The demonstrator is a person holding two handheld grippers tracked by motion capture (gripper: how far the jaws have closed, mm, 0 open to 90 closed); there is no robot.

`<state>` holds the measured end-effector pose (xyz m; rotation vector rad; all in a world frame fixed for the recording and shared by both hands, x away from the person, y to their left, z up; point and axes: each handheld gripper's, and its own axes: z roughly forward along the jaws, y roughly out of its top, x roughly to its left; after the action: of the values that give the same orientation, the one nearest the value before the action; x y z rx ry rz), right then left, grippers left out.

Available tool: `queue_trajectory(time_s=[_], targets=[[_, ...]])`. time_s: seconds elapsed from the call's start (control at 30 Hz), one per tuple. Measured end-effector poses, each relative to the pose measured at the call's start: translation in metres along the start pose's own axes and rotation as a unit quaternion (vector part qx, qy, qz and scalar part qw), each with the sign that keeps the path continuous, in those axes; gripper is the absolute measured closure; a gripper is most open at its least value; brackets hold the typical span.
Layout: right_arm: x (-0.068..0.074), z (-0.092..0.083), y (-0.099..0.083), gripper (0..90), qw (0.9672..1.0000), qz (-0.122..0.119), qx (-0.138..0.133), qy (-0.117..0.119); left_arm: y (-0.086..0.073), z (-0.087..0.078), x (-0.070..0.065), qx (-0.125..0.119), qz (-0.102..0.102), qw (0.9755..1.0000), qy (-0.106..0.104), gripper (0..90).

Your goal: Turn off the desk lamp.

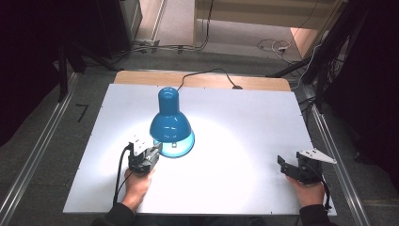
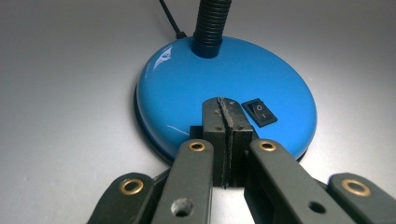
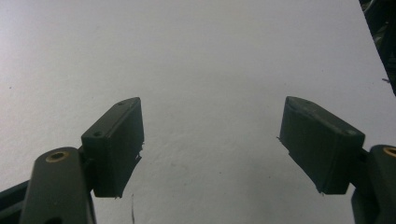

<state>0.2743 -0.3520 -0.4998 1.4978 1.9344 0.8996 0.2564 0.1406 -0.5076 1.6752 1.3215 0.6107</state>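
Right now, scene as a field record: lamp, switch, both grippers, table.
lamp: blue desk lamp on the white table, shade pointing down, lit, bright pool of light on the table
base: round blue base with black flexible neck rising from it
switch: black rocker switch on top of the base, just right of the left jaws
cord: black cord runs off the far edge
left gripper: jaws pressed together, nothing between them, tips over the base edge
right gripper: jaws wide apart, holding nothing, over bare table
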Motion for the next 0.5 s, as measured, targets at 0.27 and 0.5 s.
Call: queue_trajectory(time_s=[0.27, 0.5], targets=[[0.0003, 0.0005, -0.0002, 20.3, 1.0000, -0.002, 0.001, 0.001, 0.0036, 0.0059, -0.0055, -0.002, 0.002, 0.9999, -0.012, 90.0], [0.0003, 0.0008, -0.0001, 20.4, 1.0000, -0.001, 0.002, 0.001, 0.0051, 0.0107, -0.0092, -0.002, 0.001, 0.9999, -0.016, 90.0]])
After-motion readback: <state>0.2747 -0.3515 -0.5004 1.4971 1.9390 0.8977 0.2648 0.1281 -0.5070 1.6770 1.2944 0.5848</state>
